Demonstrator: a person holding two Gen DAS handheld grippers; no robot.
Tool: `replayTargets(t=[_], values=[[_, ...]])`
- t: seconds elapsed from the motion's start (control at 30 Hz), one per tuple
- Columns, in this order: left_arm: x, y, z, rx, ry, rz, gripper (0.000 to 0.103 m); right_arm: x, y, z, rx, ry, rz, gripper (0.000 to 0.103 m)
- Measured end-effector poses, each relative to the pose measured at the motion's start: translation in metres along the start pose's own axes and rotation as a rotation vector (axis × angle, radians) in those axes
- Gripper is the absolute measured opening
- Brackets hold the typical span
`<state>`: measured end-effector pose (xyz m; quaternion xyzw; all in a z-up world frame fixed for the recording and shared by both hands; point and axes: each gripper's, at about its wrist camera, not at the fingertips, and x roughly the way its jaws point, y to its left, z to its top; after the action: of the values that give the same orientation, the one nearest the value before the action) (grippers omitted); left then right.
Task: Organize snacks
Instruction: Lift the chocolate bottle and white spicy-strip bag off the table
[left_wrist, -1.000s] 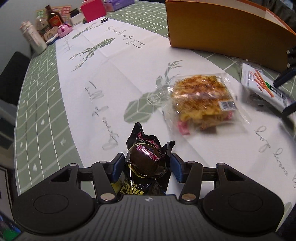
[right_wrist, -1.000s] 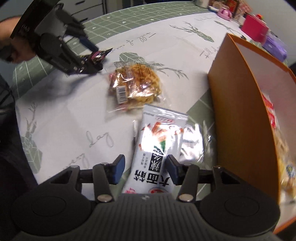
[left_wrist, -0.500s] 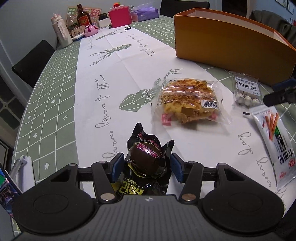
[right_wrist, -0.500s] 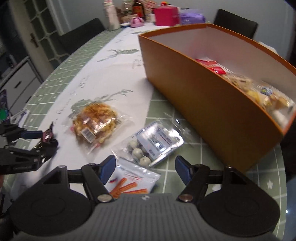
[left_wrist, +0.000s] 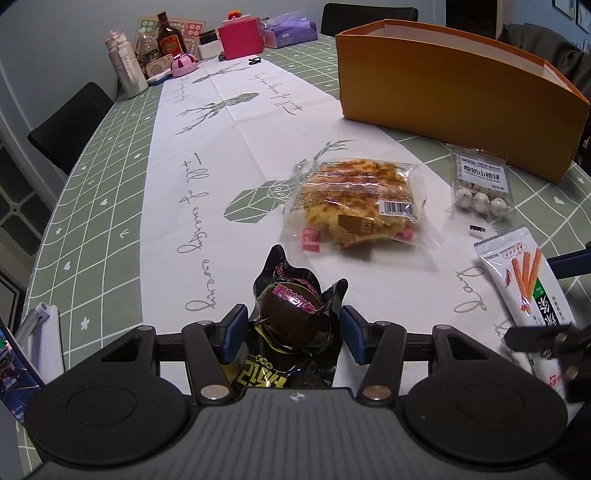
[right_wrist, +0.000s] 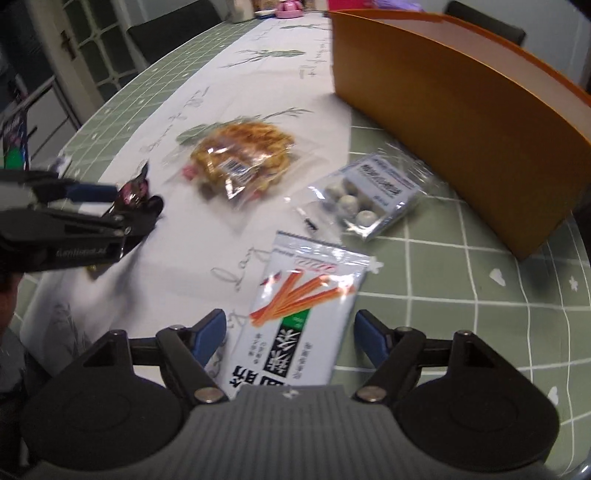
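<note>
On the tabletop (left_wrist: 110, 206) near its front edge, you are working both grippers at once, and each one needs its own care. Your left gripper (left_wrist: 293, 334) is holding the dark foil snack (left_wrist: 291, 314), with its fingers (left_wrist: 234, 332) closed in against the crinkled wrapper; the pack is sitting between the pads with its twisted top poking forward. Judging by the slack foil, you are better off keeping the squeeze firm but gentle and carrying it level toward the orange box (left_wrist: 443, 88), which is standing well apart at the far right.

Your right gripper (right_wrist: 290, 334) is hovering over the white stick-snack packet (right_wrist: 303, 314), with fingers (right_wrist: 210, 328) spread wide on either side of it and neither pad touching the packet as far as the blur lets you tell. It is lying flat and looks slippery, so you are likely to do best by lowering squarely and closing across its narrow width. The waffle bag (right_wrist: 240, 155) and the pack of round sweets (right_wrist: 369, 195) are lying just beyond, between you and the box.
</note>
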<state>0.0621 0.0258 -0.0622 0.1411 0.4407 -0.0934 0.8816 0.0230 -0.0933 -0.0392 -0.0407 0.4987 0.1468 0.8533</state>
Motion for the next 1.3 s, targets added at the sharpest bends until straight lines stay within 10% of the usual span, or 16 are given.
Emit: replayTargets(t=[0.77,0.93,1.3], values=[[-0.007,-0.004,0.004,0.012,-0.024,-0.028,0.045,-0.005,-0.016,0.011,-0.089,-0.063,0.033,0.054],[0.004,-0.005,0.003,0.0,-0.016,0.015,0.075,-0.005,-0.014,0.011,-0.091,-0.067,0.05,0.054],[0.022,0.011,0.006,-0.106,-0.092,-0.042,0.083,-0.003,-0.017,0.01,-0.087,-0.067,0.053,0.054]])
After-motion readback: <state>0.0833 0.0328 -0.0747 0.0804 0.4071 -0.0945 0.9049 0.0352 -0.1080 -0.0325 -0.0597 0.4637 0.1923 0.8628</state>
